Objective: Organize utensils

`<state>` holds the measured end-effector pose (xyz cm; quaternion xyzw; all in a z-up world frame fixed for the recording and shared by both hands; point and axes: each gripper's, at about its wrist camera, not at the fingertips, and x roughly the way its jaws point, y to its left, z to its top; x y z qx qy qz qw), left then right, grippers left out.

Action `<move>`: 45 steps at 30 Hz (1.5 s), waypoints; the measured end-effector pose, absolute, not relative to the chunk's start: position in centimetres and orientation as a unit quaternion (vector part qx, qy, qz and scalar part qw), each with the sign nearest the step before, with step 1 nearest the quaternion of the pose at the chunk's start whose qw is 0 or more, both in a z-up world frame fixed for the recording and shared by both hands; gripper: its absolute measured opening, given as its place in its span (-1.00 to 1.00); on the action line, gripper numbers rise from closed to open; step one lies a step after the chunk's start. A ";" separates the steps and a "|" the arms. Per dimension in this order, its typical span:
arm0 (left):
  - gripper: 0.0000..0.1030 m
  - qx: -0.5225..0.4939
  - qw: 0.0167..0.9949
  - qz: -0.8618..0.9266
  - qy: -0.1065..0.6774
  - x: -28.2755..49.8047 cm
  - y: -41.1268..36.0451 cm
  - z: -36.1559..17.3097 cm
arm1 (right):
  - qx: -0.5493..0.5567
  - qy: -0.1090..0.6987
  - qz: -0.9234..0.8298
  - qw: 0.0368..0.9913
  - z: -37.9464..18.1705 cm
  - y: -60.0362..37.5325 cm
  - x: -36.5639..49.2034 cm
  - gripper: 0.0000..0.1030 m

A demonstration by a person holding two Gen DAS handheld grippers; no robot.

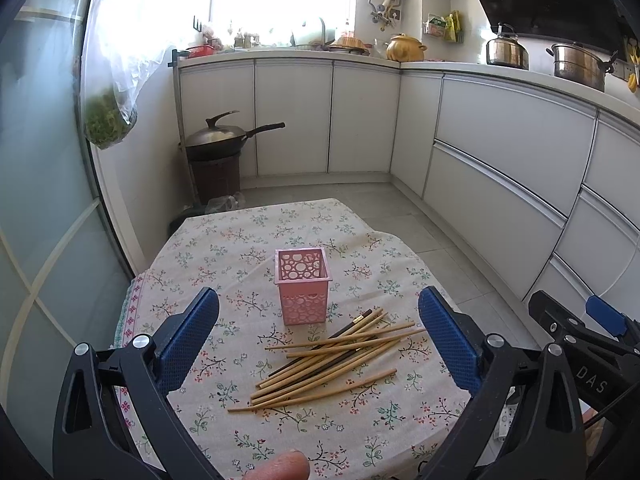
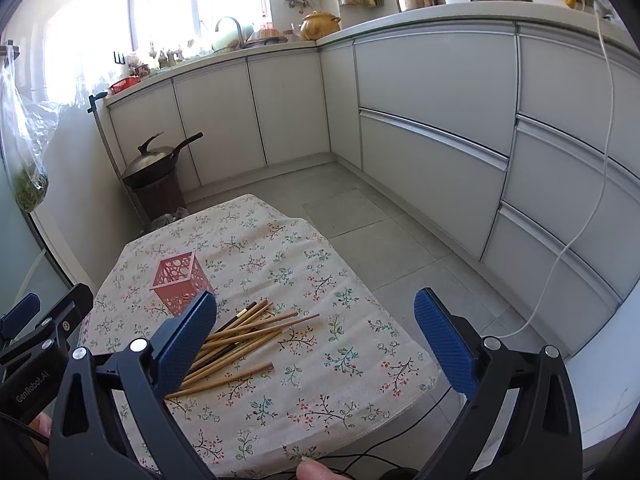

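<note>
nothing is sorted yet: the loose pile of wooden chopsticks (image 1: 332, 356) lies on the desk just near of the empty pink perforated plastic holder (image 1: 303, 286). the left tool (image 1: 320, 340) and right tool (image 2: 316, 340) are both spread, holding nothing.

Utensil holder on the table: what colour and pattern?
Pink holder, walls pierced with circular cut-outs; clearest in the left wrist view.

Black-framed tongs (image 1: 320, 336) with blue textured pads (image 1: 186, 344), silver screws, white "GenRobot.AI" lettering.
</note>
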<state>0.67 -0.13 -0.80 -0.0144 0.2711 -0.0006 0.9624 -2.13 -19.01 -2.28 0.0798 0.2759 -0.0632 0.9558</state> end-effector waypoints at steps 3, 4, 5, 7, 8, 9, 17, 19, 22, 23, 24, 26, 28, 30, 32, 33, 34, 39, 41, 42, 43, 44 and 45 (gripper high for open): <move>0.86 -0.013 0.962 -0.001 0.273 0.8 -0.3 -0.9 | 0.080 0.276 -0.063 0.956 -2.3 -19.1 -2.1 0.87; 0.86 -0.013 0.962 -0.001 0.273 0.8 -0.3 -0.9 | 0.080 0.277 -0.062 0.956 -2.3 -19.0 -2.1 0.87; 0.86 -0.013 0.962 0.000 0.272 0.7 -0.3 -0.9 | 0.080 0.276 -0.062 0.956 -2.3 -19.0 -2.1 0.87; 0.86 -0.013 0.962 0.001 0.272 0.7 -0.5 -0.9 | 0.080 0.276 -0.062 0.956 -2.3 -19.0 -2.2 0.87; 0.86 -0.013 0.962 0.001 0.272 0.7 -0.5 -0.9 | 0.081 0.276 -0.062 0.956 -2.3 -19.1 -2.2 0.87; 0.86 -0.013 0.962 0.001 0.273 0.8 -0.5 -0.9 | 0.081 0.276 -0.062 0.956 -2.3 -19.1 -2.2 0.87; 0.86 -0.012 0.962 0.001 0.273 0.7 -0.5 -0.9 | 0.081 0.276 -0.062 0.956 -2.2 -19.1 -2.2 0.87; 0.86 -0.013 0.962 0.001 0.273 0.7 -0.5 -0.9 | 0.081 0.277 -0.062 0.955 -2.2 -19.1 -2.2 0.87; 0.86 -0.012 0.962 0.001 0.273 0.7 -0.5 -0.9 | 0.081 0.277 -0.063 0.955 -2.2 -19.0 -2.2 0.87; 0.86 -0.012 0.962 0.001 0.273 0.7 -0.5 -0.9 | 0.081 0.277 -0.063 0.955 -2.3 -19.1 -2.2 0.87; 0.86 -0.012 0.962 0.001 0.273 0.7 -0.5 -0.9 | 0.081 0.277 -0.063 0.955 -2.2 -19.1 -2.2 0.87; 0.86 -0.012 0.962 0.000 0.273 0.8 -0.5 -0.9 | 0.081 0.278 -0.062 0.955 -2.3 -19.1 -2.2 0.87; 0.86 -0.011 0.961 0.000 0.275 0.8 -0.5 -0.9 | 0.081 0.278 -0.062 0.955 -2.3 -19.1 -2.2 0.87; 0.86 -0.011 0.961 0.000 0.275 0.8 -0.4 -1.0 | 0.082 0.278 -0.062 0.955 -2.3 -19.1 -2.2 0.87; 0.86 -0.011 0.961 0.000 0.275 0.8 -0.4 -1.0 | 0.081 0.278 -0.062 0.955 -2.3 -19.1 -2.2 0.87; 0.86 -0.012 0.961 0.001 0.275 0.8 -0.4 -1.0 | 0.081 0.278 -0.063 0.955 -2.3 -19.1 -2.2 0.87; 0.86 -0.012 0.961 0.001 0.275 0.8 -0.4 -1.0 | 0.081 0.278 -0.062 0.955 -2.3 -19.1 -2.2 0.87; 0.86 -0.012 0.961 0.001 0.275 0.8 -0.4 -1.0 | 0.081 0.279 -0.063 0.955 -2.3 -19.1 -2.2 0.87; 0.86 -0.012 0.961 0.001 0.275 0.8 -0.4 -1.0 | 0.082 0.279 -0.062 0.955 -2.3 -19.2 -2.2 0.87; 0.86 -0.012 0.961 0.001 0.275 0.8 -0.4 -1.0 | 0.082 0.279 -0.062 0.955 -2.3 -19.1 -2.2 0.87; 0.86 -0.012 0.961 0.001 0.275 0.9 -0.4 -1.0 | 0.082 0.280 -0.062 0.954 -2.3 -19.1 -2.2 0.87; 0.86 -0.012 0.961 0.001 0.275 0.9 -0.4 -1.0 | 0.082 0.280 -0.062 0.954 -2.3 -19.2 -2.1 0.87; 0.86 -0.012 0.961 0.001 0.275 0.9 -0.4 -1.0 | 0.082 0.281 -0.062 0.954 -2.4 -19.1 -2.2 0.87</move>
